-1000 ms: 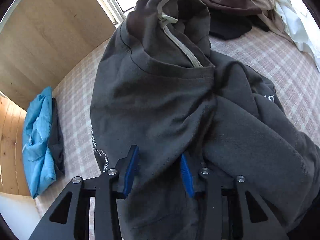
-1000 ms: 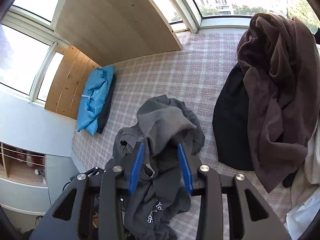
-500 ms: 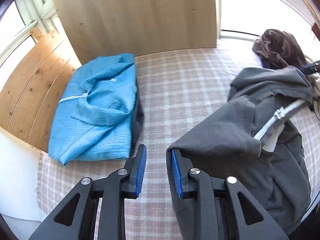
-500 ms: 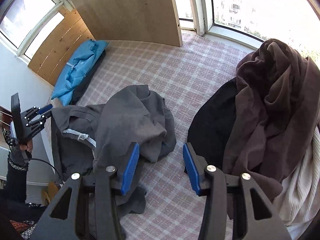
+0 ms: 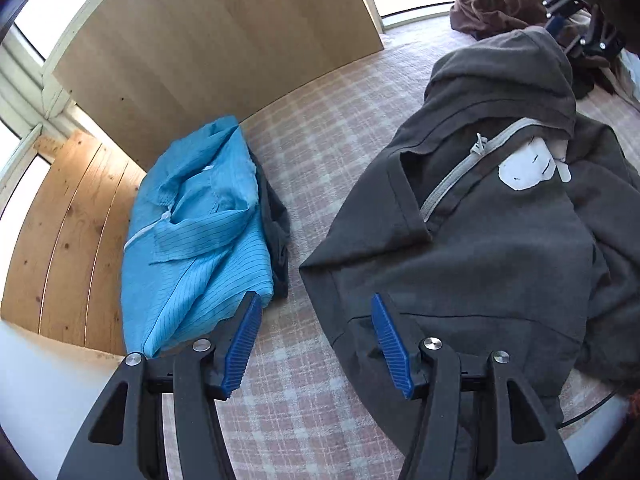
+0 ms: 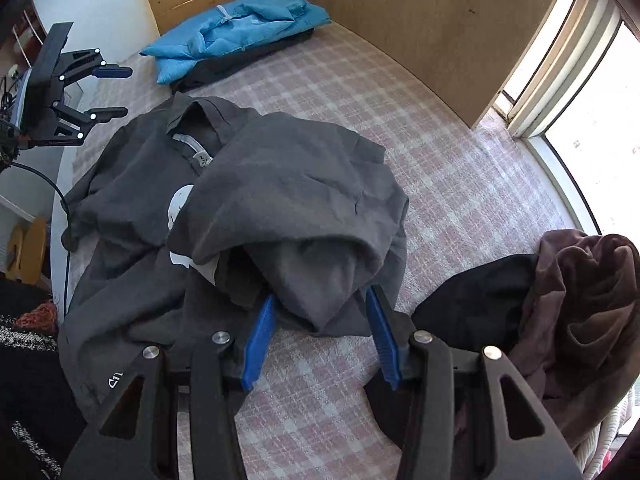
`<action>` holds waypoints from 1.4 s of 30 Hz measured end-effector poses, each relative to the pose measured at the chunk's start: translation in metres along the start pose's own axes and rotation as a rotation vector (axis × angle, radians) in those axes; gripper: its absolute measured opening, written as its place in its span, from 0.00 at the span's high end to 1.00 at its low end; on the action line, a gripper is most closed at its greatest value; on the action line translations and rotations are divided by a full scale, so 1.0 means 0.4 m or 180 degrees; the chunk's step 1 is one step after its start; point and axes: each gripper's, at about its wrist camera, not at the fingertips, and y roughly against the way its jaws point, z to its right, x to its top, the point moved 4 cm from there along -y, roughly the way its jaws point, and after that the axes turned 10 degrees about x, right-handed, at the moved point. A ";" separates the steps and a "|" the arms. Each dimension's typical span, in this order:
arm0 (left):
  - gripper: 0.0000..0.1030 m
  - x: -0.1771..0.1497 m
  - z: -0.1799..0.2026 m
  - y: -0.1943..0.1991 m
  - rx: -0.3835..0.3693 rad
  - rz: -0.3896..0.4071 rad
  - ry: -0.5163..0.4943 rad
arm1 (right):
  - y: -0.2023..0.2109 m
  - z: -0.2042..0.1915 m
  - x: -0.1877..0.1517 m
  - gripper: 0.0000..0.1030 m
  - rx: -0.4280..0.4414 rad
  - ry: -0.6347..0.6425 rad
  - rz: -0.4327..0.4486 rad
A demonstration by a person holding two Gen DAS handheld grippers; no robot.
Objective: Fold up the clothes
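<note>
A dark grey zip hoodie [image 5: 480, 240] lies spread on the checked bed cover, hood toward the far side, with a white neck label showing. My left gripper [image 5: 316, 344] is open just off the hoodie's lower left edge, holding nothing. Its right finger [image 5: 390, 344] hangs over the hem. In the right wrist view the hoodie [image 6: 280, 184] fills the middle and its hood droops toward me. My right gripper [image 6: 320, 340] is open, with the hood's edge hanging between the blue pads. The left gripper [image 6: 108, 90] shows at the upper left there, and the right gripper [image 5: 580, 28] at the top right of the left wrist view.
A folded blue garment [image 5: 192, 248] on a dark one lies by the wooden headboard [image 5: 68, 240]. A pile of brown clothes [image 6: 580, 300] and a black garment [image 6: 472, 292] sits to the right. A wooden panel [image 6: 420, 20] and windows bound the far side. The bed edge is near me.
The hoodie has gone from hanging bunched to lying spread on the bed. My left gripper has moved to its lower left edge and opened wide. My right gripper opened wider by the hood.
</note>
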 end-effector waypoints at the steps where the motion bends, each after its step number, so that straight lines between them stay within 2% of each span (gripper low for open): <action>1: 0.46 0.012 0.014 -0.014 -0.0023 0.0033 -0.0104 | 0.006 -0.003 0.000 0.56 0.0006 0.0029 0.0009; 3: 0.46 0.036 0.041 -0.042 -0.0088 0.0094 -0.0295 | 0.019 -0.008 -0.001 0.56 0.0010 0.0084 0.0027; 7: 0.46 0.078 0.089 -0.095 -0.0394 0.0135 -0.0487 | 0.031 -0.013 -0.005 0.56 -0.0071 0.0181 -0.0018; 9: 0.46 0.097 0.108 -0.121 -0.0444 0.0105 -0.0540 | 0.029 -0.012 0.001 0.56 -0.0116 0.0225 -0.0029; 10: 0.50 0.106 0.112 -0.133 -0.0492 0.0076 -0.0539 | 0.026 -0.013 0.008 0.56 -0.0115 0.0258 -0.0019; 12: 0.74 0.123 0.102 -0.153 -0.0668 -0.0013 -0.0402 | 0.009 -0.015 0.031 0.56 -0.0128 0.0346 -0.0027; 13: 0.91 0.131 0.092 -0.162 -0.0751 -0.0061 -0.0308 | -0.004 -0.015 0.050 0.56 -0.0155 0.0391 -0.0020; 15: 0.93 0.148 0.057 -0.179 -0.0894 -0.0166 -0.0022 | -0.024 0.002 0.095 0.56 -0.0087 0.0301 0.0062; 17: 0.93 0.163 0.017 -0.187 -0.0916 -0.0192 0.0228 | -0.037 0.078 0.124 0.59 0.0226 -0.0231 0.0139; 19: 0.93 0.168 -0.019 -0.188 -0.0868 -0.0205 0.0405 | -0.045 0.183 0.136 0.71 0.0484 -0.0931 0.0243; 20: 0.91 0.168 -0.036 -0.187 -0.0842 -0.0219 0.0480 | -0.048 0.235 0.143 0.71 0.0613 -0.1281 0.0295; 21: 0.89 0.167 -0.053 -0.187 -0.0815 -0.0232 0.0556 | -0.052 0.301 0.129 0.71 0.0444 -0.1659 0.0278; 22: 0.85 0.167 -0.069 -0.187 -0.0789 -0.0245 0.0631 | -0.054 0.341 0.105 0.71 0.0203 -0.1850 0.0164; 23: 0.77 0.166 -0.086 -0.187 -0.0762 -0.0259 0.0706 | -0.055 0.376 0.082 0.71 -0.0042 -0.2003 0.0033; 24: 0.74 0.166 -0.103 -0.186 -0.0735 -0.0272 0.0781 | -0.048 0.377 0.070 0.71 -0.0096 -0.1919 0.0004; 27: 0.71 0.162 -0.142 -0.179 -0.0669 -0.0286 0.0935 | 0.010 0.299 0.082 0.70 -0.0039 -0.1339 0.0237; 29: 0.55 0.148 -0.104 -0.143 -0.0750 -0.0157 0.0672 | 0.042 0.237 0.102 0.58 -0.0056 -0.0854 0.0333; 30: 0.51 0.142 -0.083 -0.127 -0.0816 -0.0096 0.0545 | 0.058 0.206 0.112 0.48 -0.0065 -0.0611 0.0380; 31: 0.45 0.135 -0.056 -0.113 -0.0914 -0.0046 0.0417 | 0.074 0.174 0.122 0.43 -0.0073 -0.0368 0.0427; 33: 0.45 0.120 -0.002 -0.085 -0.1098 0.0046 0.0162 | 0.069 0.154 0.141 0.43 -0.0212 -0.0046 0.0384; 35: 0.43 0.106 0.053 -0.079 -0.1102 0.0075 -0.0083 | 0.044 0.162 0.154 0.43 -0.0262 0.0042 0.0247; 37: 0.43 0.099 0.092 -0.090 -0.0913 0.0066 -0.0293 | 0.018 0.182 0.160 0.43 -0.0160 -0.0035 0.0143; 39: 0.43 0.099 0.117 -0.106 -0.0866 0.0055 -0.0416 | -0.004 0.199 0.158 0.43 -0.0089 -0.0077 0.0050; 42: 0.43 0.103 0.135 -0.138 -0.0867 -0.0014 -0.0487 | -0.031 0.207 0.156 0.43 -0.0147 0.0018 -0.0057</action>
